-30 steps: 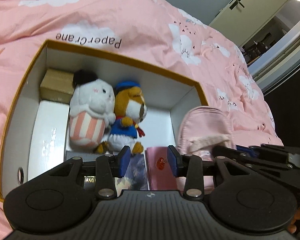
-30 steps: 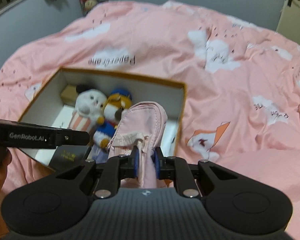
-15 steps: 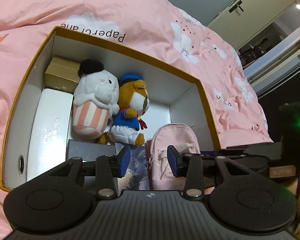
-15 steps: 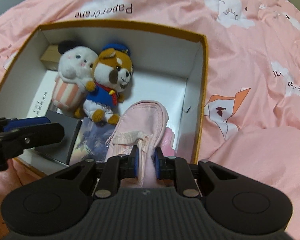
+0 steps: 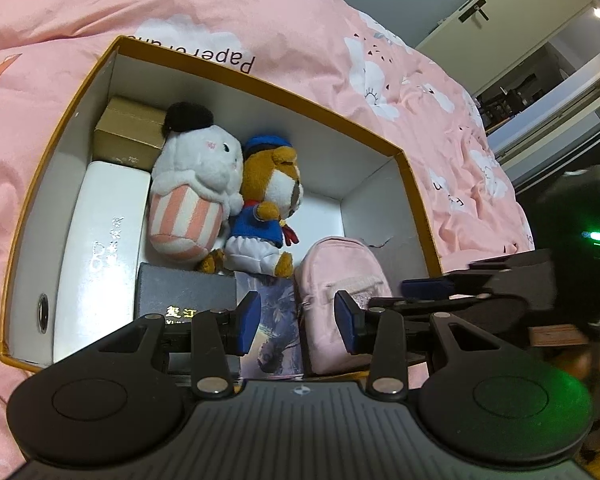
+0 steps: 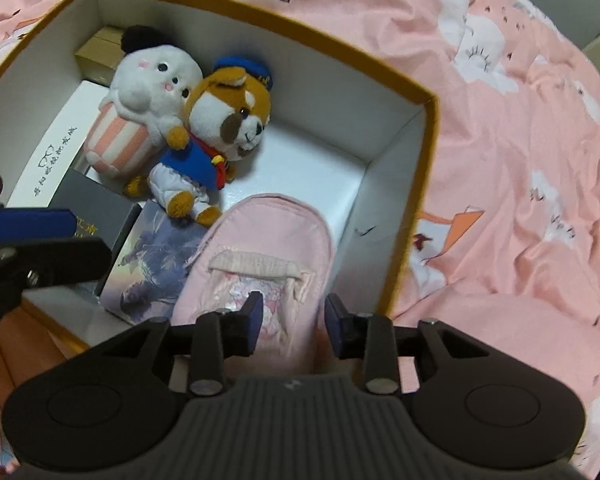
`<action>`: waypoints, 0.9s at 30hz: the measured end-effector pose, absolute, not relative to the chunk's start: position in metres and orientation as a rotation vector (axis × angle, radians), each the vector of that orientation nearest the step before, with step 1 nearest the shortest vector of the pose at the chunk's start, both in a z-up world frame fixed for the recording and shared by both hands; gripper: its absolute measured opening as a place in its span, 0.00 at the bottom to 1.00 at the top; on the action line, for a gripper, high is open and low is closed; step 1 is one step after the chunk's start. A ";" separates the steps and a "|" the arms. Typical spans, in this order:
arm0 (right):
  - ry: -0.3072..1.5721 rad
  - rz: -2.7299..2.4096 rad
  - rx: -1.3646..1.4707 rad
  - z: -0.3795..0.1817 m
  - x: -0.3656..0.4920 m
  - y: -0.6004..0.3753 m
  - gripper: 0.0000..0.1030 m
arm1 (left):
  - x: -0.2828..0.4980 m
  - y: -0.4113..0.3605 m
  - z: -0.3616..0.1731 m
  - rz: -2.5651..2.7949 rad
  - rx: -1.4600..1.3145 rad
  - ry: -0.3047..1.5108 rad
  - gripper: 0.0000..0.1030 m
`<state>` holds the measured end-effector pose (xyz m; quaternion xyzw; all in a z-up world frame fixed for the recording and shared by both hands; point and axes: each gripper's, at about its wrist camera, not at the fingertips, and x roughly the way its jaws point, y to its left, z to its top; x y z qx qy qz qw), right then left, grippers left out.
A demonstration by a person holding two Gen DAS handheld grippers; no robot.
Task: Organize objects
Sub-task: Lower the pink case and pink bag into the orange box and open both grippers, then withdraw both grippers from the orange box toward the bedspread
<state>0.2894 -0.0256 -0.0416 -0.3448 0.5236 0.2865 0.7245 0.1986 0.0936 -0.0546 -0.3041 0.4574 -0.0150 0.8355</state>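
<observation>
Pink bedding with white clouds (image 6: pixel 520 128) is lying under a big open cardboard box with an orange rim (image 6: pixel 430 128). Inside the box, a small pink cloth backpack (image 6: pixel 268 248) is lying by the right wall, beside a picture card with purple art (image 6: pixel 152 268). A brown plush dog in a blue coat (image 6: pixel 216 140) and a white plush with a striped pink cup (image 6: pixel 140 112) are lying behind them. The right tool (image 6: pixel 294 322) has just been opening, and its blue pads are standing spread, with the backpack between them. The left tool (image 5: pixel 296 322) is hanging spread over the box, pinching nothing.
</observation>
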 end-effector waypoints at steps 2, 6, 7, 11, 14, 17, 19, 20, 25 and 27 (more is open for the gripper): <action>1.148 0.649 -0.761 -0.035 0.287 -0.029 0.34 | 0.198 0.094 -0.055 -0.033 -0.647 0.967 0.44; 1.166 0.714 -0.754 -0.032 0.281 -0.033 0.14 | 0.198 0.094 -0.055 -0.037 -0.645 0.966 0.44; 1.178 0.718 -0.760 -0.035 0.280 -0.032 0.13 | 0.198 0.094 -0.055 -0.038 -0.644 0.966 0.44; 1.274 0.703 -0.726 -0.052 0.286 -0.031 0.04 | 0.197 0.094 -0.055 -0.034 -0.645 0.963 0.44; 1.330 0.684 -0.685 -0.060 0.295 -0.031 0.03 | 0.198 0.095 -0.056 -0.029 -0.644 0.964 0.44; 1.308 0.692 -0.683 -0.057 0.292 -0.031 0.03 | 0.195 0.092 -0.054 -0.041 -0.642 0.953 0.44; 1.258 0.700 -0.690 -0.050 0.284 -0.032 0.07 | 0.189 0.089 -0.050 -0.039 -0.640 0.919 0.44; 1.217 0.709 -0.693 -0.045 0.279 -0.033 0.08 | 0.184 0.085 -0.046 -0.040 -0.632 0.889 0.44; 1.077 0.748 -0.647 -0.021 0.253 -0.045 0.12 | 0.165 0.065 -0.026 -0.091 -0.583 0.792 0.43; 1.010 0.763 -0.614 -0.010 0.243 -0.056 0.16 | 0.157 0.058 -0.018 -0.103 -0.545 0.762 0.43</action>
